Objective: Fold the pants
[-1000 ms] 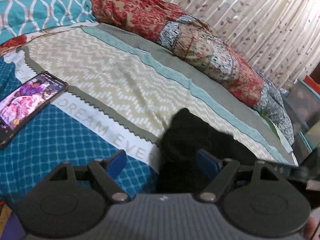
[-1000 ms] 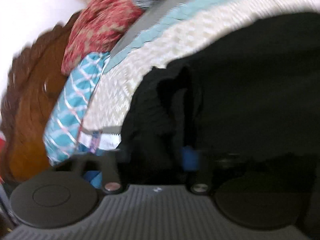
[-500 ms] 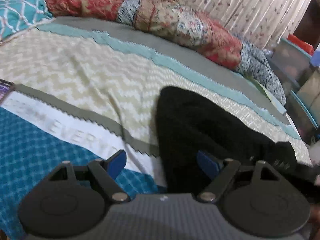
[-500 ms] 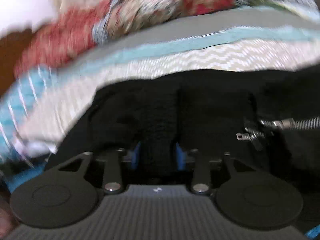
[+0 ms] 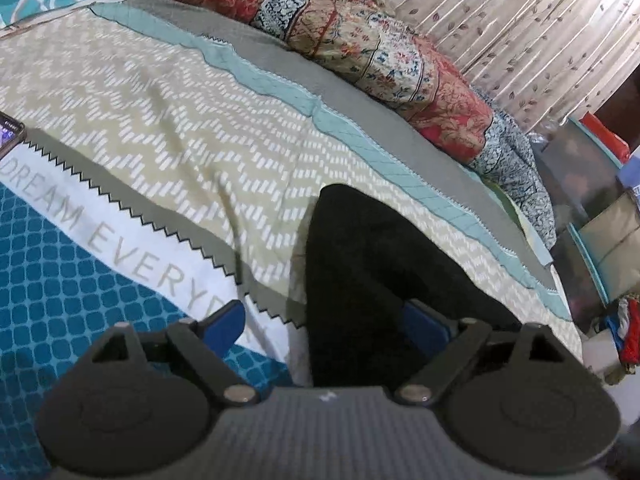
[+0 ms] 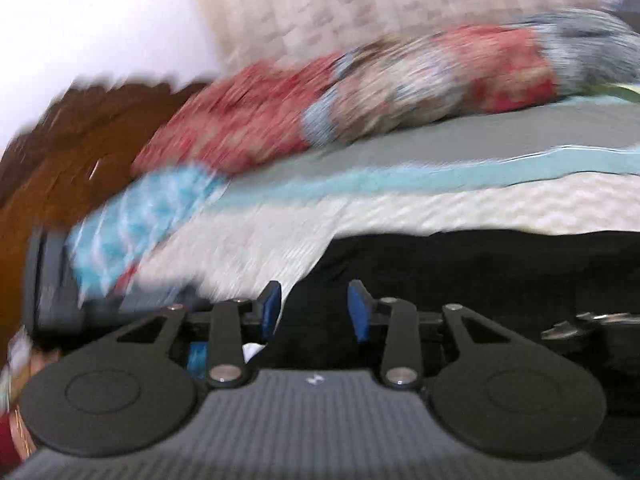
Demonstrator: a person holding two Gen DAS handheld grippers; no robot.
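1. Left wrist view: we see the left gripper (image 5: pixel 324 322) low over the bedspread (image 5: pixel 168 128), its jaws wide and opening further. The blue pads (image 5: pixel 224 322) press on nothing, so it is released. One end of the black pants (image 5: pixel 372 264) lies flat on the bedspread and reaches between the pads; the cloth is matte and soft, with a rounded far edge.
2. The bedspread is quilted: a beige zigzag field, a grey saw-toothed band, a white strip with pale lettering and a teal panel of small rounded squares. Along its far side lies a rolled floral quilt (image 5: pixel 384 52), and behind that hangs a pleated, leaf-printed curtain (image 5: pixel 520 20). A phone's corner (image 5: pixel 10 134) rests at the bedspread's left edge.
3. Right wrist view, blurred: we see the right gripper (image 6: pixel 314 312) with its jaws part open and closing. Black pants (image 6: pixel 480 268) cloth lies between the pads, yet we cannot tell whether they press on it. The pants spread rightward over the bedspread (image 6: pixel 440 208).
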